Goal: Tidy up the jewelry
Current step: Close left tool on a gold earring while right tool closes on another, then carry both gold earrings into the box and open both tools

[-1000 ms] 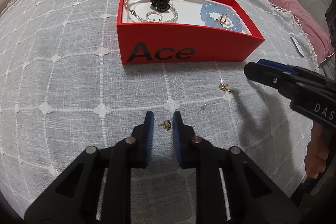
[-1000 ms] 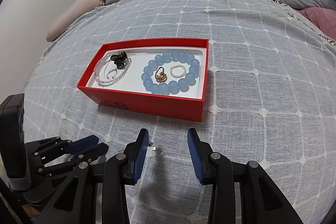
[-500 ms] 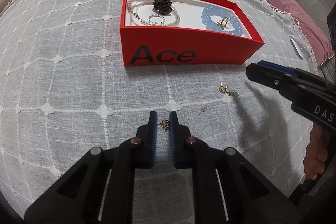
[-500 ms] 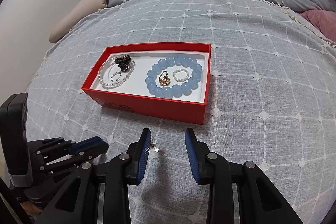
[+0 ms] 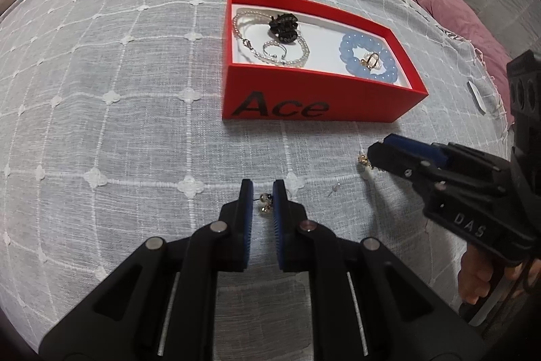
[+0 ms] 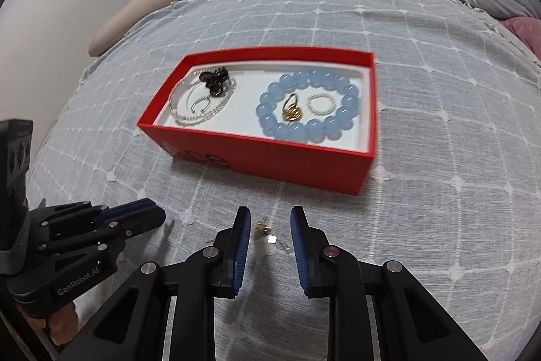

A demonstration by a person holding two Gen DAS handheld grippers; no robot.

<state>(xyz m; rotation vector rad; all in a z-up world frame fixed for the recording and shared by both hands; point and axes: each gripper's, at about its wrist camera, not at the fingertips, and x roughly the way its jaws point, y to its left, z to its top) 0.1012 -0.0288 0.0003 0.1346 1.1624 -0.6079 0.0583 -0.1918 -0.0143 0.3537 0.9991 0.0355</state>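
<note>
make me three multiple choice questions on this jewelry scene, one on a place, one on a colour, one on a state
1. Where is the gold ring?
A. inside the blue bead bracelet
B. on the blanket
C. beside the black piece

2. What colour is the box?
A. green
B. red
C. white

3. What is the left gripper doing?
A. hanging wide open over the box
B. pinching a small earring
C. holding the bracelet

Answers: 1 A, the ring lies within the bead circle; 2 B, its walls are red; 3 B, the narrow pads close on the earring.
</note>
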